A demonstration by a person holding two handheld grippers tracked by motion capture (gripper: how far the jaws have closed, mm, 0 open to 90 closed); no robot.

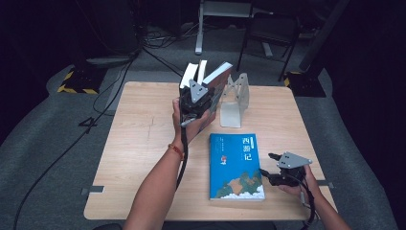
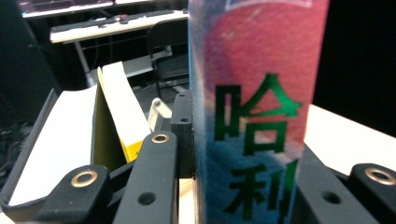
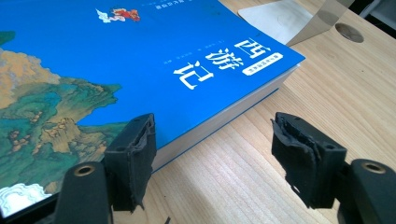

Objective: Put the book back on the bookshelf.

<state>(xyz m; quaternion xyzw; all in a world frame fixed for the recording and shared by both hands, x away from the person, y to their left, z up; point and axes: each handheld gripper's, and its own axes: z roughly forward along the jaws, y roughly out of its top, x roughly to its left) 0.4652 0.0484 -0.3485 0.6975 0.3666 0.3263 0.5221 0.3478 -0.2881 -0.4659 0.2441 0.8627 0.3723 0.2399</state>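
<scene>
Meanwhile, left gripper (image 1: 195, 106) fingers pinch a red-covered book (image 2: 257, 116) upright beside the clear bookend (image 1: 234, 103).
Right gripper (image 1: 275, 168) fingers spread beside the flat blue book (image 1: 235, 165); a loosened pinch could topple the row.

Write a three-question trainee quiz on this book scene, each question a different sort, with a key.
1. True or false: the left claw is shut on the upright red-and-blue book with green lettering.
2. Multiple choice: the flat blue paperback with white title characters lies A) on the light wooden table, B) inside the clear bookend stand, C) on the floor.
3. Fill in: the right claw, beside the paperback's edge, has its jaws ____.

Key: 1 true; 2 A; 3 open.
</scene>
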